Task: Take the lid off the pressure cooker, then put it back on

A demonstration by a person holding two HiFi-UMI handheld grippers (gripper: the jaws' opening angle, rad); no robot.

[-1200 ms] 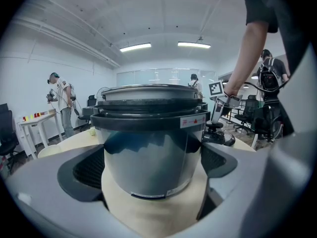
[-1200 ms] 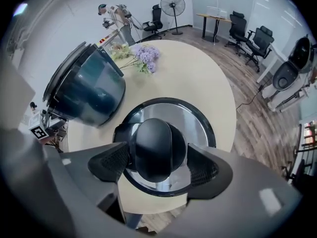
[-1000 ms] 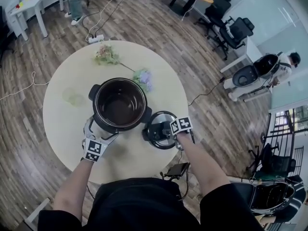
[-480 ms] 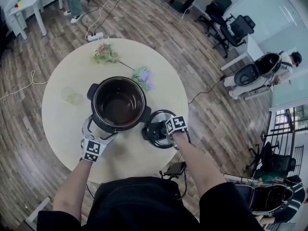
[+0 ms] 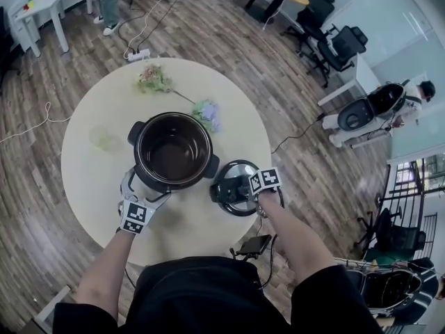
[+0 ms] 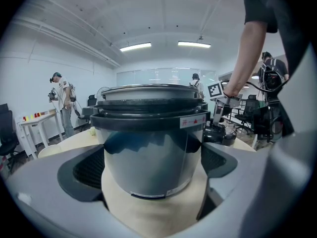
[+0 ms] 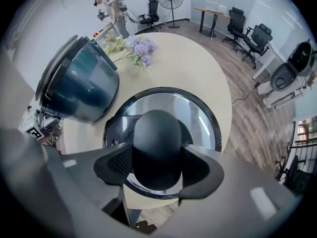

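The open pressure cooker stands in the middle of the round table. Its lid lies on the table to the right of it, near the front edge. My right gripper points down onto the lid. Its jaws have just been closing, and the pads now press both sides of the black knob, so it is shut on it. My left gripper stands open at the cooker's near left side. In the left gripper view the cooker's wall fills the space ahead of the left gripper. I cannot tell whether the tips touch it.
Artificial flowers and a lilac bunch lie on the far part of the table. A pale green item lies at the left. A small device hangs by the near table edge. Office chairs stand around.
Nothing has visibly moved apart from a slight sway of the view. Both grippers, the cooker and the lid keep their places.
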